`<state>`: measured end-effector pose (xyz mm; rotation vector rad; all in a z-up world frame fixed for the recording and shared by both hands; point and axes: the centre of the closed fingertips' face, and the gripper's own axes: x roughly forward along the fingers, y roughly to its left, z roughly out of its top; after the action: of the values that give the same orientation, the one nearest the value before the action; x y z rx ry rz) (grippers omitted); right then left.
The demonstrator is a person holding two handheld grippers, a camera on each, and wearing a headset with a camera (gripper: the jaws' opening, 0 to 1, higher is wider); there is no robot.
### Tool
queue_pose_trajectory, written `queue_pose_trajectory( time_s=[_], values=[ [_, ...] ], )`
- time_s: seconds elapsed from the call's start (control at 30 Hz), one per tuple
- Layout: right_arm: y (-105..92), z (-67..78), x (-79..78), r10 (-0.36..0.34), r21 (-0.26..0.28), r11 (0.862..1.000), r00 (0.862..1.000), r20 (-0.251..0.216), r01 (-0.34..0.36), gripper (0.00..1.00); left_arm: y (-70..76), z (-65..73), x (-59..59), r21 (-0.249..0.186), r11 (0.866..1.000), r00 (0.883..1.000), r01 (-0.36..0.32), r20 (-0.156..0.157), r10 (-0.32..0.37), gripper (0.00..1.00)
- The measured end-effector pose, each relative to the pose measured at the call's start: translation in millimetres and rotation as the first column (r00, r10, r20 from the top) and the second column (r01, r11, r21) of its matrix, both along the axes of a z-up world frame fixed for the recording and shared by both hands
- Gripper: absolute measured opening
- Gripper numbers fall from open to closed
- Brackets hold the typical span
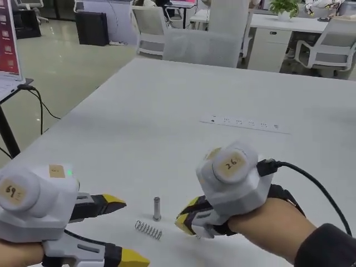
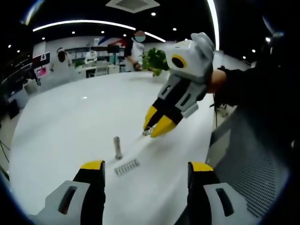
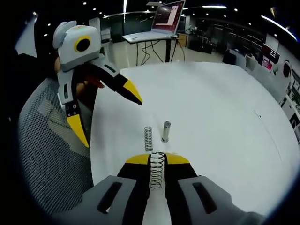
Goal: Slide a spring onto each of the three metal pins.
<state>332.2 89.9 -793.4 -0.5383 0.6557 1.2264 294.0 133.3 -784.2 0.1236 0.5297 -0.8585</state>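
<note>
Right gripper [image 3: 157, 161] is clamped on a spring [image 3: 157, 174]; left gripper [image 2: 146, 165] gapes wide, empty; second spring [image 1: 148, 229] lies at the pin's [image 1: 157, 208] seven o'clock.

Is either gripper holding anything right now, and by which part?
The right gripper holds a small silver coil spring, pinched by its sides, lying lengthwise between the shut jaws. The left gripper is open and holds nothing.
</note>
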Motion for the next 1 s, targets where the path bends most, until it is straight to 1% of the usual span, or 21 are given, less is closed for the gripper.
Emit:
queue_pose_trajectory(
  time_s=[0.1,0.17,0.2,0.27,0.33,0.37,0.4,0.43,0.47,0.5,0.53,0.63,0.7,0.73,0.8,0.83,0.93,1.0],
  values=[
    [3.0,14.8,2.0,-0.014,0.042,0.999,1.0,0.016,0.013,0.07,1.0,7.6,2.3,-0.028,1.0,1.0,-0.013,0.018,0.013,0.66],
    [6.2,28.0,2.0,-0.024,0.083,0.996,0.999,0.023,0.022,0.07,0.5,13.6,3.4,-0.044,0.999,0.999,-0.017,0.034,0.018,0.64],
    [7.9,36.6,1.5,-0.031,0.111,0.993,0.999,0.023,0.028,0.07,0.4,17.7,4.3,-0.05,0.999,0.998,-0.015,0.053,0.018,0.62],
    [10.0,51.5,0.8,-0.038,0.155,0.987,0.999,0.029,0.033,0.07,-2.3,26.6,5.3,-0.072,0.997,0.997,-0.014,0.08,0.02,0.59],
    [10.8,63.5,-0.5,-0.04,0.183,0.983,0.999,0.034,0.033,0.07,-4.1,33.7,6.2,-0.085,0.996,0.995,-0.013,0.095,0.021,0.58],
    [11.9,73.5,-0.8,-0.043,0.21,0.977,0.998,0.044,0.033,0.07,-7.6,41.9,7.6,-0.119,0.993,0.994,-0.01,0.108,0.023,0.57],
    [12.1,79.5,-1.0,-0.045,0.222,0.974,0.998,0.049,0.033,0.07,-9.7,46.2,8.0,-0.137,0.991,0.994,-0.005,0.111,0.021,0.56],
    [12.5,88.9,-1.2,-0.049,0.243,0.97,0.997,0.057,0.033,0.07,-12.2,51.5,8.6,-0.156,0.988,0.994,-0.001,0.112,0.019,0.56],
    [12.6,94.0,-1.2,-0.05,0.253,0.967,0.997,0.063,0.033,0.07,-13.3,54.2,9.1,-0.161,0.987,0.993,0.0,0.112,0.019,0.56],
    [12.8,101.7,-2.2,-0.052,0.27,0.962,0.996,0.067,0.032,0.07,-16.4,60.1,9.5,-0.174,0.985,0.993,0.007,0.121,0.015,0.56],
    [13.0,104.8,-2.6,-0.052,0.277,0.96,0.996,0.069,0.031,0.07,-17.7,62.9,9.8,-0.183,0.983,0.992,0.009,0.126,0.014,0.56],
    [13.5,123.1,-4.5,-0.058,0.327,0.944,0.995,0.076,0.03,0.07,-21.6,76.7,11.6,-0.224,0.974,0.99,0.014,0.138,0.017,0.54],
    [14.0,131.3,-5.0,-0.062,0.357,0.934,0.996,0.071,0.033,0.07,-25.2,90.3,13.9,-0.261,0.965,0.988,0.02,0.154,0.022,0.53],
    [13.9,136.9,-4.9,-0.065,0.375,0.926,0.996,0.067,0.035,0.07,-28.3,99.4,15.6,-0.286,0.958,0.986,0.026,0.167,0.023,0.52],
    [13.6,145.3,-4.3,-0.07,0.401,0.915,0.995,0.064,0.039,0.07,-33.0,111.8,18.7,-0.31,0.95,0.982,0.038,0.187,0.022,0.5],
    [13.5,148.4,-4.3,-0.07,0.41,0.911,0.996,0.062,0.039,0.07,-35.1,115.4,20.0,-0.313,0.949,0.981,0.042,0.193,0.02,0.5],
    [12.6,161.9,-3.9,-0.081,0.458,0.888,0.996,0.048,0.05,0.07,-45.9,129.2,24.8,-0.348,0.935,0.977,0.067,0.212,0.009,0.48],
    [11.8,168.2,-4.1,-0.082,0.481,0.875,0.996,0.041,0.052,0.07,-49.6,131.9,27.4,-0.358,0.931,0.977,0.069,0.212,0.009,0.46]
  ],
)
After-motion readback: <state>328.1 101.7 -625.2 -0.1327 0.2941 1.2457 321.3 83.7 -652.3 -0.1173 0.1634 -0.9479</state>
